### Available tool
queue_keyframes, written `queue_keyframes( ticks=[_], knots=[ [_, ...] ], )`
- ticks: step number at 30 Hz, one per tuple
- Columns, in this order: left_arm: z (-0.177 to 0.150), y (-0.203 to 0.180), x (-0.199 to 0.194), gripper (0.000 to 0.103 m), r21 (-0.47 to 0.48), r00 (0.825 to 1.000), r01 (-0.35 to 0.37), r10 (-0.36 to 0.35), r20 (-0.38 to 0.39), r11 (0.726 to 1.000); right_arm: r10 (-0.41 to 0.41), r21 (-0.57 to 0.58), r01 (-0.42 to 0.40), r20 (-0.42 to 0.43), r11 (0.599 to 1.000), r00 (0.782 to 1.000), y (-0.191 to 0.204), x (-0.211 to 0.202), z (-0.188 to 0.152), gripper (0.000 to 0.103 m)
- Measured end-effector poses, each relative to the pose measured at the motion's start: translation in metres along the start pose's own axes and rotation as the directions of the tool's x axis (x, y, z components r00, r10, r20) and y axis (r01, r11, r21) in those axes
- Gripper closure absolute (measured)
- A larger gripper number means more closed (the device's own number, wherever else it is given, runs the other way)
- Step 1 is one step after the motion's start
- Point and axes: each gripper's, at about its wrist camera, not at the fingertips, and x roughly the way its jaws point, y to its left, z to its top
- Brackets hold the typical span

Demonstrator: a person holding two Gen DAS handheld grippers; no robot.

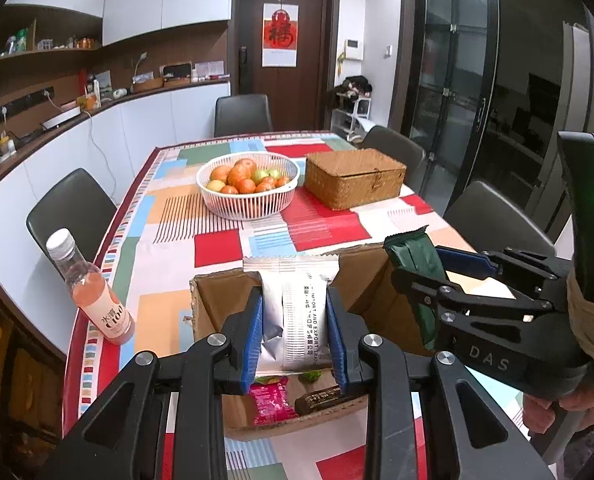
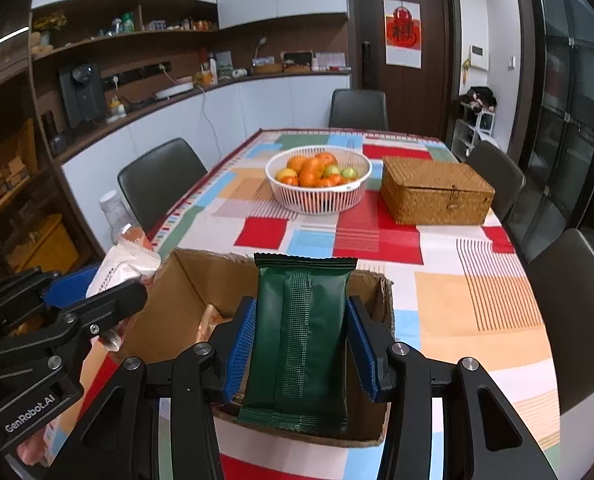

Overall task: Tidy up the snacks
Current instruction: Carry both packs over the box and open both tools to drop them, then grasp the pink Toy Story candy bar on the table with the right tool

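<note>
Brown corrugated cardboard box (image 1: 211,304) sits open-topped at the near end of the table, on a patchwork tablecloth (image 1: 225,244) of red, orange, blue and green blocks. In the box, seen from the left wrist view: a pink wrapped snack (image 1: 269,398), a dark brown wrapped bar (image 1: 323,397) just beside it, and a green-and-red wrapper edge (image 1: 271,379) partly hidden behind the packet above. From the right wrist view an orange-tan pack (image 2: 211,322) lies on the box floor; its type cannot be told.

Further back, a white slotted basket (image 1: 247,204) holds oranges and a few green fruits (image 1: 244,179). A woven wicker box (image 1: 353,178) stands just to its right, lid down. A pink drink bottle (image 1: 93,292) with a silver cap stands upright near the table's left edge.

Left gripper (image 1: 295,330) — blue pads clamped on both sides of a white snack packet (image 1: 297,312) with printed text, held upright over the box's left half. Right gripper (image 2: 301,350) — pads pressed against a dark green snack packet (image 2: 301,340), held upright above the box's near right part, crimped top edge facing away. The two grippers are side by side over the box, close but apart. Fingers of the person's right hand (image 1: 553,410) wrap that gripper's handle.
</note>
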Motion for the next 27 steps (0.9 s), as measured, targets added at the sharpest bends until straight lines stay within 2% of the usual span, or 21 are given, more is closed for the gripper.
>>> queue_keyframes(
  ticks=[3,6,14,21,27],
  knots=[
    [0.002,0.001,0.011,0.071,-0.001,1.0,-0.015,0.015,-0.02,1.0,-0.011,-0.006,0.011,-0.019,1.0,1.0,-0.002,0.008,-0.003,0.057],
    [0.0,0.002,0.012,0.064,0.002,0.998,-0.056,0.056,-0.013,0.998,-0.011,-0.005,0.011,-0.045,1.0,0.999,-0.004,0.015,-0.004,0.056],
    [-0.014,0.0,-0.012,0.064,0.013,0.996,-0.087,0.087,0.019,0.996,-0.014,-0.018,0.013,-0.022,1.0,1.0,0.0,-0.002,-0.013,0.052],
    [-0.047,-0.002,-0.045,0.062,-0.005,0.996,-0.087,0.088,0.023,0.996,0.021,-0.08,-0.02,0.016,0.997,1.0,0.018,-0.04,-0.038,0.052],
    [-0.09,-0.009,-0.066,0.062,0.01,0.995,-0.096,0.096,-0.022,0.995,0.064,-0.143,-0.066,-0.015,0.987,0.998,0.038,-0.059,-0.07,0.052]
  ],
)
